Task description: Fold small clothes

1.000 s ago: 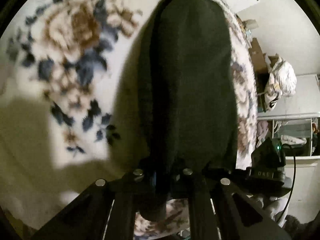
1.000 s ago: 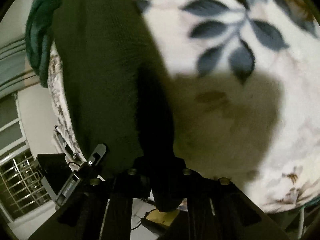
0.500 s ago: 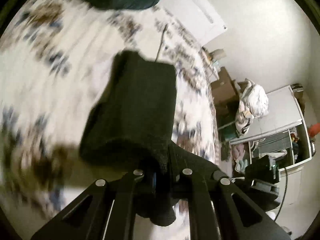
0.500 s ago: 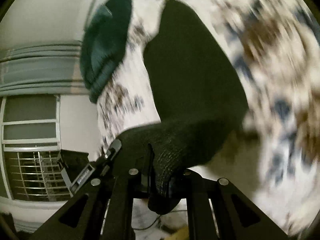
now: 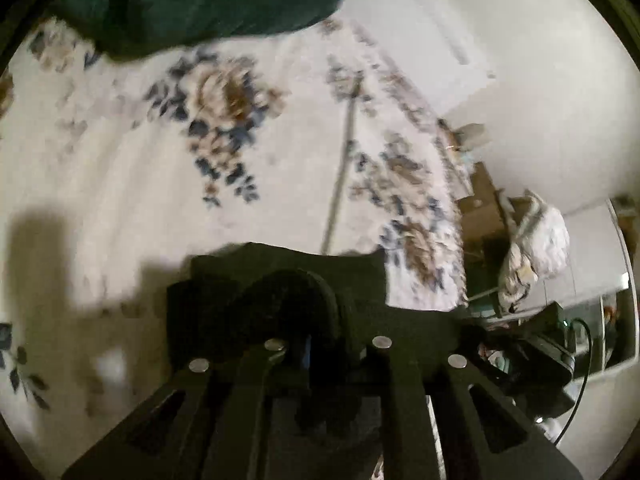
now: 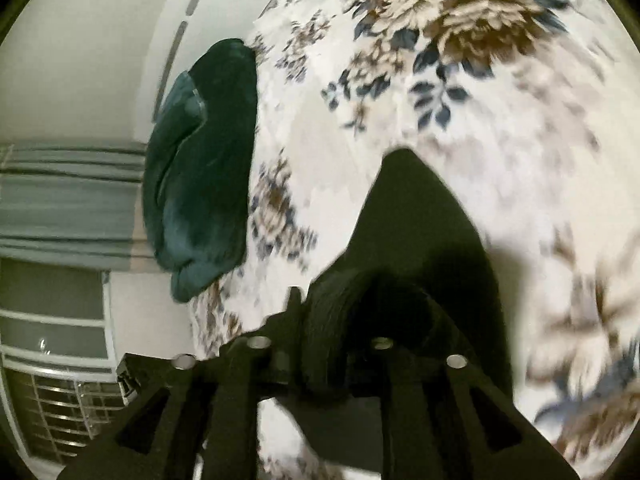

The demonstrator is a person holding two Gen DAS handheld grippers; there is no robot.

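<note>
Two wrist views, both motion-blurred. Dark knitted garment (image 5: 280, 280) sits at lower centre of the left view, bunched over the tips of the left tool (image 5: 320, 344); its far edge lies on the cream bedspread with blue and brown flower print (image 5: 120, 160). Left tool: jaws opening, knit bunched between them and the pads apparently on it.

Right view: same dark garment (image 6: 416, 224) rises to a point at centre frame and folds down over the right tool (image 6: 328, 348) at lower centre. Right tool: jaws opening, fabric between them; whether the pads press on it cannot be told.

Dark green folded cloth (image 5: 192, 4) lies across the upper left of the left view, on the bed; in the right view it (image 6: 204, 168) is at left centre, at the bed's edge. White wall (image 5: 540, 60) at upper right of the left view.
</note>
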